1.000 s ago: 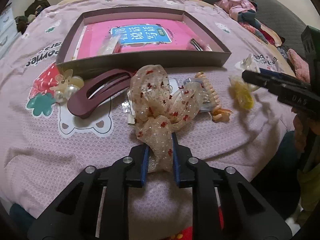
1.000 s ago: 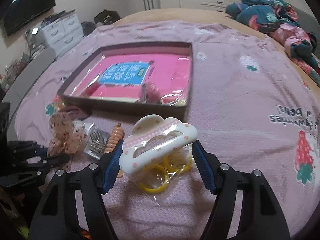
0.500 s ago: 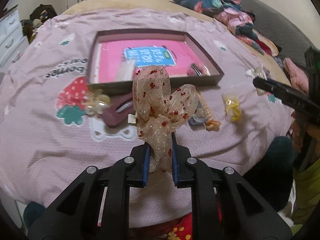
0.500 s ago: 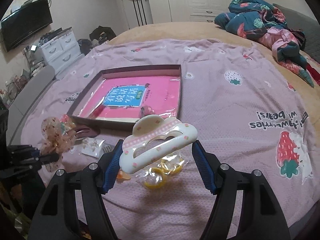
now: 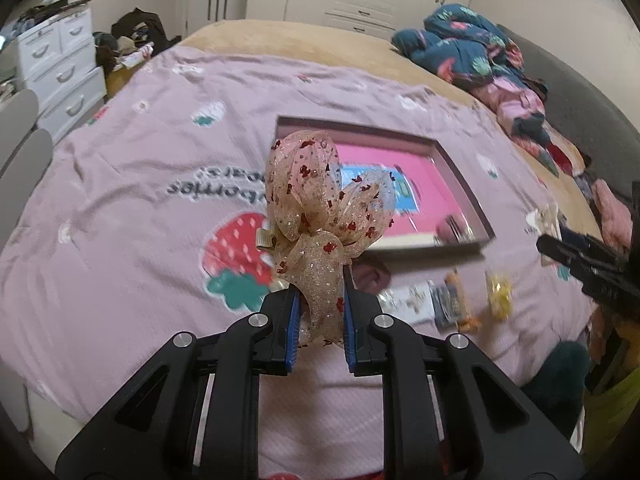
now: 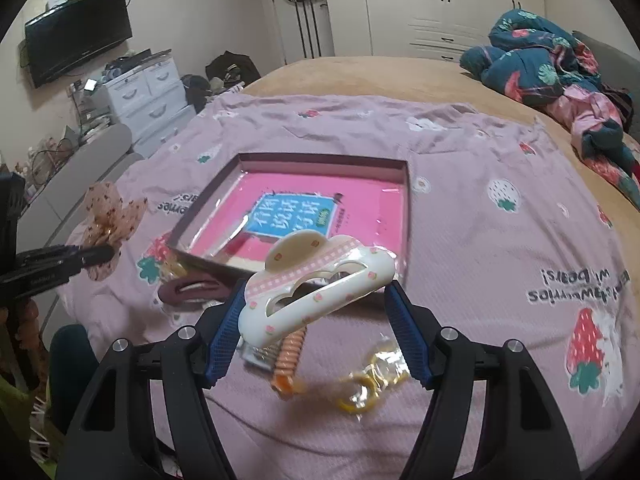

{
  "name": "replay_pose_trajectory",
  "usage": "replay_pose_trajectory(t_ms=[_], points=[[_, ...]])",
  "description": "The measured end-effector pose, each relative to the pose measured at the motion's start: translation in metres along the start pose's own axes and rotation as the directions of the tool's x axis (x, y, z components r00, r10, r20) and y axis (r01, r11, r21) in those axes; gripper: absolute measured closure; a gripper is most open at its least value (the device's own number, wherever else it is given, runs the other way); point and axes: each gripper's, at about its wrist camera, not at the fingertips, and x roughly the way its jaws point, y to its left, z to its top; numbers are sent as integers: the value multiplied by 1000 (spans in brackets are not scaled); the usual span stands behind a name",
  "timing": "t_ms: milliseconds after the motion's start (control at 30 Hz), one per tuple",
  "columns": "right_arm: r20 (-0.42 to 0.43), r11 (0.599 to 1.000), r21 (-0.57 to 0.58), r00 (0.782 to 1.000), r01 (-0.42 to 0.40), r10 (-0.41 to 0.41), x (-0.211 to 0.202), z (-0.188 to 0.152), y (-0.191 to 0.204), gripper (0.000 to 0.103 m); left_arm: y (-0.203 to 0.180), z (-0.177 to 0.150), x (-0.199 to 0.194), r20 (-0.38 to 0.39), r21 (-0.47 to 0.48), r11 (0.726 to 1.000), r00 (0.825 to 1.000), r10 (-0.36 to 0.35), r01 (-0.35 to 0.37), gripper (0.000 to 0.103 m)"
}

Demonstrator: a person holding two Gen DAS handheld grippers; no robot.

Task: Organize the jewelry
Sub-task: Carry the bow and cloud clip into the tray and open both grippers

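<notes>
While I watch through the left wrist camera, my left gripper [image 5: 319,314] has its jaws clenched on the tail of a sheer beige bow [image 5: 324,216] dotted with red, held up above the bed [image 5: 120,184]. That bow blocks the near left corner of the shallow box [image 5: 460,172] lying on the pink strawberry blanket; a pink book [image 5: 424,196] lies in the box. Just this side of the box a maroon clip [image 5: 372,274] peeks out behind the jaws, and to its right lie a small packet [image 5: 412,300], an orange claw clip [image 5: 460,308] and a bag of yellow rings [image 5: 498,298], all blurred. My right gripper [image 5: 588,268] juts in from the right edge.

Through the right wrist camera, my right gripper [image 6: 316,324] has its jaws grasping a cream cloud-shaped claw clip [image 6: 320,284], lifted clear of the blanket. It hides the box's near edge [image 6: 404,220]. Below it lie the orange clip [image 6: 288,360] and yellow rings [image 6: 368,384]; the maroon clip [image 6: 192,292] lies to the left, and the left gripper [image 6: 102,254] holds the bow [image 6: 112,216] beyond
</notes>
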Motion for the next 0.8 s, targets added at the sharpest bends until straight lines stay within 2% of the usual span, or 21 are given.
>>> replay_pose_trajectory(t_ms=[200, 400, 500, 800], points=[[10, 1000, -5, 1000, -10, 10, 13, 24, -3, 36, -2, 30, 8, 25, -4, 1000, 1000, 8, -8, 93], [57, 998, -55, 998, 24, -21, 25, 60, -10, 36, -20, 55, 30, 16, 17, 999, 999, -31, 31, 93], [50, 998, -58, 998, 38, -35, 35, 75, -16, 36, -31, 61, 41, 12, 29, 998, 999, -49, 48, 93], [8, 995, -77, 998, 65, -64, 70, 97, -33, 36, -59, 67, 99, -91, 53, 994, 991, -93, 98, 92]])
